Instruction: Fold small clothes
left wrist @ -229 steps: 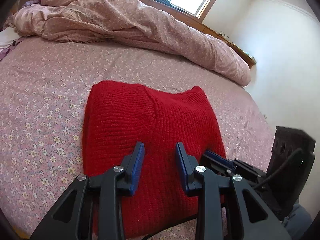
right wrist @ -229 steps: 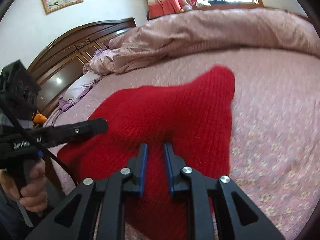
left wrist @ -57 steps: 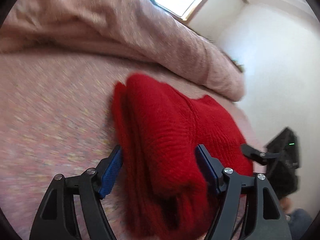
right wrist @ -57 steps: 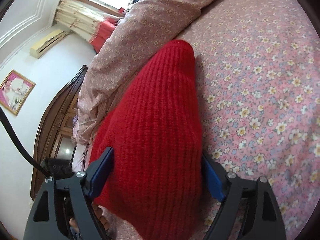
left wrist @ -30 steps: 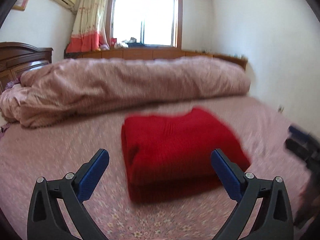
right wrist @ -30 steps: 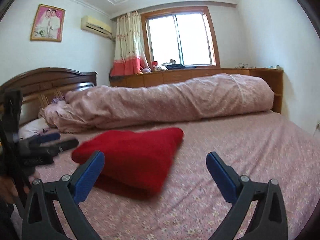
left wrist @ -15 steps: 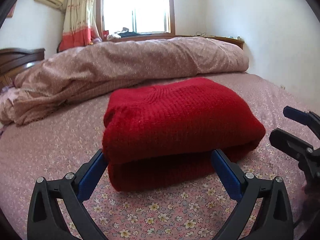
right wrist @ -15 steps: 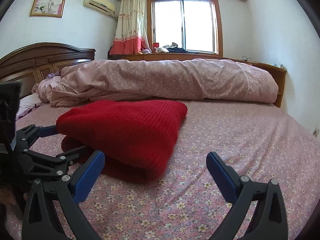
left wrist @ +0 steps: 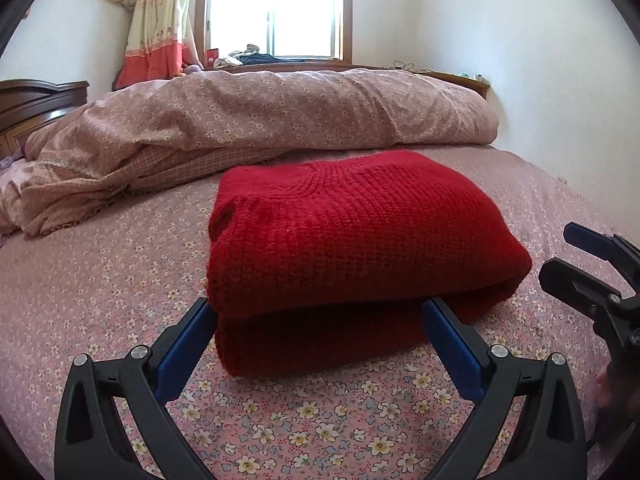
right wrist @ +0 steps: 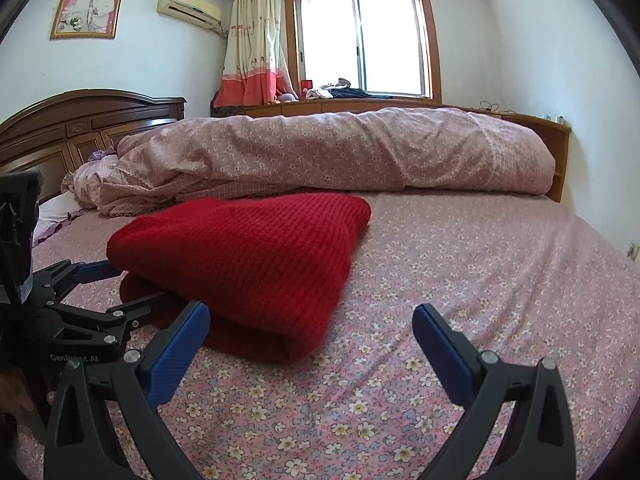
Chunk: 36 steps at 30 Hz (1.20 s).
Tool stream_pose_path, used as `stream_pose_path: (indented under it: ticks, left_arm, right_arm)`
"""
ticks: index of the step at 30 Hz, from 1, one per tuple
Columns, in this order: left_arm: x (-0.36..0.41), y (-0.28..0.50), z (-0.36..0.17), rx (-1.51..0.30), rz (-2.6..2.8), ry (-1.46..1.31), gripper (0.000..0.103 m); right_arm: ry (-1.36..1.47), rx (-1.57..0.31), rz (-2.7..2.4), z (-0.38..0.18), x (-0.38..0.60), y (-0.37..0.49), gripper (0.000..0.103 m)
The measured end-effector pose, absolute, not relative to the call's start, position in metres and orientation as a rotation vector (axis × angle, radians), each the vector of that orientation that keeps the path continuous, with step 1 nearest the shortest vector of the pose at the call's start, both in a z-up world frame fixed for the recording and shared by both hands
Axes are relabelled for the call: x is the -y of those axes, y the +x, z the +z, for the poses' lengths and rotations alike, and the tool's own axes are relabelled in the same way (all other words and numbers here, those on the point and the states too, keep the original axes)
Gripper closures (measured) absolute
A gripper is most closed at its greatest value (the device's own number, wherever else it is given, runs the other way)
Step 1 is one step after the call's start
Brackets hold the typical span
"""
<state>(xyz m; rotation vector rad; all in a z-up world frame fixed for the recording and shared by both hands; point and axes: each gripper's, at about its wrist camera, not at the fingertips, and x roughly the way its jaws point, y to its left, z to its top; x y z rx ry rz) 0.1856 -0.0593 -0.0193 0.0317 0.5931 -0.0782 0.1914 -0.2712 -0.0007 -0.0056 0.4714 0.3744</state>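
Item: red knit sweater (left wrist: 352,240), folded in a thick bundle on the flowered bedsheet (left wrist: 120,288). Left of it, rumpled quilt (left wrist: 240,120) behind, clear of the work. Left gripper (left wrist: 318,320) jaws wide apart, low at its near edge; right gripper (right wrist: 310,320) likewise apart, empty, beside its right side. Advice: judged folded; press flat, square edges, don't snag knit

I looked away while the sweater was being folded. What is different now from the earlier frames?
The red sweater, earlier spread flat and pinched by both grippers, now lies folded over on the bed sheet. The left gripper and right gripper have let go and pulled back, jaws wide open. The rolled quilt has not moved.
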Motion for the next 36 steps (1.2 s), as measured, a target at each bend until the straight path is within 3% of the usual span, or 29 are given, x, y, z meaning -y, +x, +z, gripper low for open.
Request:
stream_pose_path:
  ticks: [36]
  left_arm:
    - [0.0648,0.1868,-0.0208,-0.610,-0.080,0.043,0.004]
  right_arm:
    - [0.005,-0.521,0.346,-0.0058,0.2720,0.2023,0.000]
